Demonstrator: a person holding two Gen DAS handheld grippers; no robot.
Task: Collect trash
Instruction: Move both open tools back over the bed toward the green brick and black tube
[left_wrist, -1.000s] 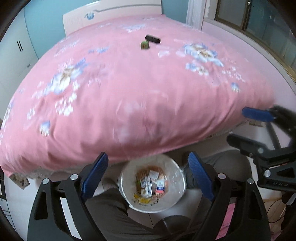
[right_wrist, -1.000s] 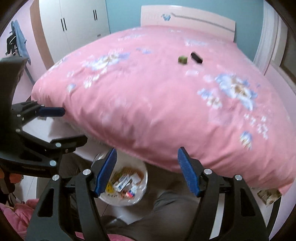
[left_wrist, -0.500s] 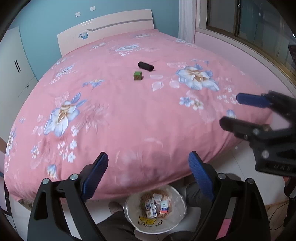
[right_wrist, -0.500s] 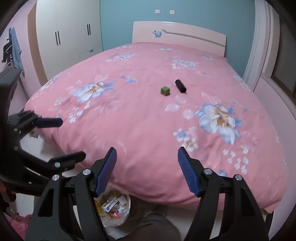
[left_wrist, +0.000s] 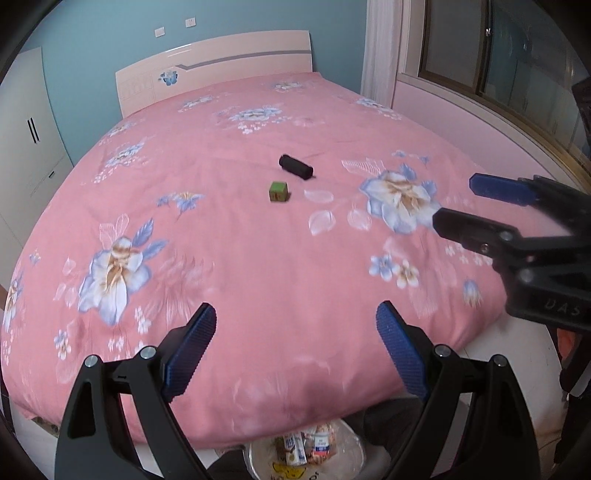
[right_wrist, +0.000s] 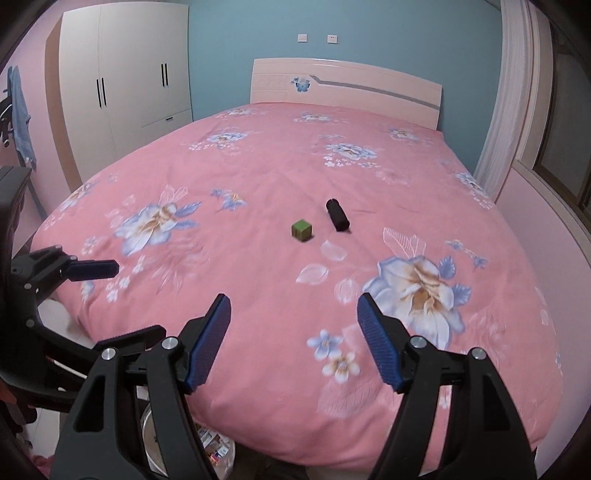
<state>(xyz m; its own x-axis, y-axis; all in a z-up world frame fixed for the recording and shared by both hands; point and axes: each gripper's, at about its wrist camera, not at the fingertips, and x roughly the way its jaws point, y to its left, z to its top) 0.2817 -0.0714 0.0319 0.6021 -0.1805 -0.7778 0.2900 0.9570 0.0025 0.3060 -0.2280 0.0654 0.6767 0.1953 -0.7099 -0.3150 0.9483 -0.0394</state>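
Both grippers have risen from the bin (left_wrist: 306, 452) toward the bed (left_wrist: 258, 258), fingers wide and empty. Next pickup: reach far to the green cube (left_wrist: 278, 191) beside the black roll (left_wrist: 295, 167).

Bed (left_wrist: 258, 258) with pink floral quilt and pale headboard. Lying mid-quilt: small green cube (left_wrist: 278, 191), and just beside it, apart, a black cylindrical roll (left_wrist: 295, 167) on its side. Rest of quilt bare.
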